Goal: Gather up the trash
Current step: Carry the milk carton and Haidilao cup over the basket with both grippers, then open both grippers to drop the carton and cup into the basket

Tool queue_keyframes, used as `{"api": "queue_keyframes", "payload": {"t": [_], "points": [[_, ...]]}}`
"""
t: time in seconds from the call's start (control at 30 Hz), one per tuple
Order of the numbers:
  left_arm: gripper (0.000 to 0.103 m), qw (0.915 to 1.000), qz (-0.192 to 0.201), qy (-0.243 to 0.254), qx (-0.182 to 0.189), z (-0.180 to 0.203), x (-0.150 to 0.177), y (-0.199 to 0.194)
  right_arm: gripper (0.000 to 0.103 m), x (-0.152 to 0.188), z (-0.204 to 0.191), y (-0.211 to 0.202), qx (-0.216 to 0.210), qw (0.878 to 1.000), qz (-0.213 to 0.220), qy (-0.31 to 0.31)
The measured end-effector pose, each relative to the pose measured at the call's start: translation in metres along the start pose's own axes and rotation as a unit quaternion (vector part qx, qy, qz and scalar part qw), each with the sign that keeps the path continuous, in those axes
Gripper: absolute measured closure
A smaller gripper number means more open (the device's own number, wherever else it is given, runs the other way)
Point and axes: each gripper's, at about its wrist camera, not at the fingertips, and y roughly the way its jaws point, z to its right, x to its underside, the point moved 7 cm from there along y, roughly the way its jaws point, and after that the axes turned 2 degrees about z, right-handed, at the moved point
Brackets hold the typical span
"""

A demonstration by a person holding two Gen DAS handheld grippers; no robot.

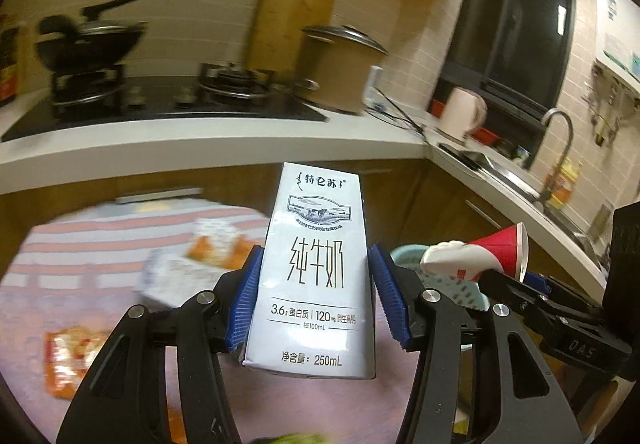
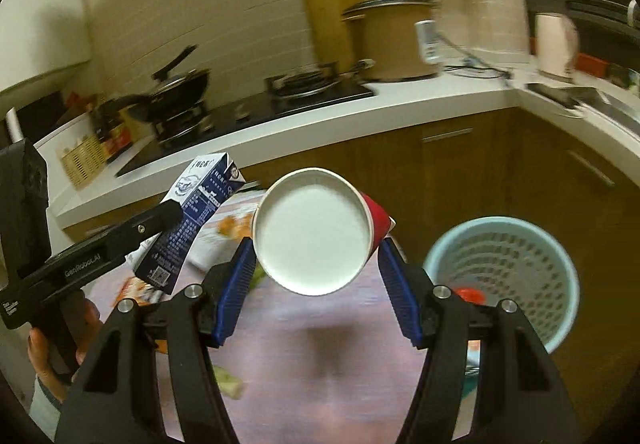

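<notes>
A white milk carton (image 1: pixel 312 268) stands upright between the blue pads (image 1: pixel 245 300) of the left tool (image 1: pixel 314 296), which is clamped on its sides. It is held in the air above a round bench (image 1: pixel 80 244) with a striped pink cloth. The right tool (image 2: pixel 316 264) grips a red paper cup (image 2: pixel 316 230) tipped on its side, its white inside facing the camera. The two tools are near each other, carton on the left, cup on the right.

Below them on the bench lie blurred wrappers (image 1: pixel 68 356), orange and white. To the right of the bench, beside the cup, a pale blue bin (image 2: pixel 508 276) with a perforated wall stands on the floor, something red inside it.

Farther off, a white counter (image 1: pixel 208 139) runs along the wall and turns the corner to the right. It carries a wok (image 1: pixel 88 39) on a stove, a pot (image 1: pixel 340 71), a kettle (image 1: pixel 464 115) and a sink tap (image 1: pixel 560 135). Brown cabinet doors (image 2: pixel 460 171) close the space under the counter.
</notes>
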Motion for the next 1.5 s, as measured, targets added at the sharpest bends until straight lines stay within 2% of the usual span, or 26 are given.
{"api": "queue_keyframes", "payload": {"t": [0.17, 0.37, 0.57, 0.77, 0.87, 0.93, 1.07, 1.3, 1.5], "points": [[0.051, 0.9996, -0.024, 0.004, 0.017, 0.046, 0.008, 0.039, 0.044, -0.002, 0.062, -0.008, 0.036, 0.999, 0.009, 0.025], [0.051, 0.9970, -0.059, 0.006, 0.050, 0.099, 0.024, 0.089, 0.044, 0.010, 0.127, -0.003, 0.079, 0.995, 0.008, 0.054], [0.051, 0.9928, -0.094, 0.017, 0.073, 0.138, 0.051, 0.138, 0.044, 0.034, 0.185, 0.019, 0.105, 0.990, -0.021, 0.096], [0.050, 0.9865, -0.136, 0.035, 0.084, 0.163, 0.077, 0.182, 0.044, 0.060, 0.223, 0.032, 0.119, 0.984, -0.051, 0.125], [0.049, 0.9815, -0.167, 0.046, 0.081, 0.171, 0.095, 0.204, 0.044, 0.069, 0.232, 0.037, 0.125, 0.982, -0.060, 0.130], [0.030, 0.9786, -0.186, 0.056, 0.068, 0.174, 0.107, 0.220, 0.044, 0.075, 0.237, 0.041, 0.130, 0.980, -0.069, 0.133], [0.028, 0.9755, -0.202, 0.064, 0.058, 0.172, 0.117, 0.234, 0.044, 0.086, 0.242, 0.046, 0.136, 0.978, -0.081, 0.137], [0.024, 0.9800, -0.183, 0.046, 0.064, 0.163, 0.104, 0.218, 0.044, 0.081, 0.235, 0.040, 0.144, 0.979, -0.073, 0.126], [0.025, 0.9877, -0.142, 0.028, 0.058, 0.145, 0.083, 0.182, 0.044, 0.069, 0.216, 0.028, 0.137, 0.983, -0.053, 0.113]]}}
